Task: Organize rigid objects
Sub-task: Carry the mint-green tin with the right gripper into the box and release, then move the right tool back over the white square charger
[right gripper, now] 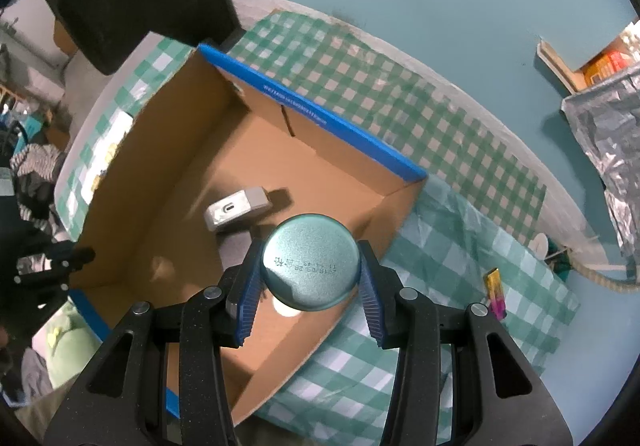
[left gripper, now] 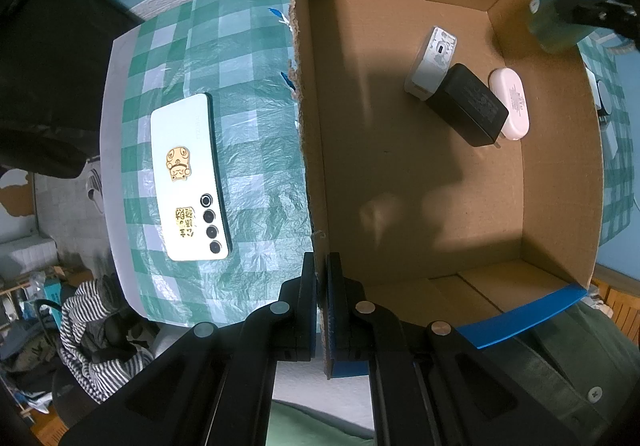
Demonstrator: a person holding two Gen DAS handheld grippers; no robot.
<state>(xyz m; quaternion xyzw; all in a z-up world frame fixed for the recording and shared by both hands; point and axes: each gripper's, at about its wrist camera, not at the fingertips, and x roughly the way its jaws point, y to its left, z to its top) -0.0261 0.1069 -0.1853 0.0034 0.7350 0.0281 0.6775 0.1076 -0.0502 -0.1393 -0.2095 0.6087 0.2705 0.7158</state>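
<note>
A: Cardboard box (left gripper: 552, 205), corrugated, blue-edged: three items already inside — white adapter (left gripper: 430, 61), matte black charger (left gripper: 468, 105), pink oval case (left gripper: 512, 103).

B: Left gripper (left gripper: 322, 286) is pressed together on the box wall; right gripper (right gripper: 310, 274) pinches a round metal tin (right gripper: 310, 264) above the box. Glossy phone (left gripper: 188, 177) and lighter (right gripper: 496, 294) remain on the checked cloth (left gripper: 248, 165).

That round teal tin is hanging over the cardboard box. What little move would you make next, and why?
Probably lower the right hand-held gripper a bit further into the cardboard box before letting go. It is shut on the teal tin, which hangs above the box floor near a white charger. The left hand-held gripper pinches the box wall, steadying it.
</note>
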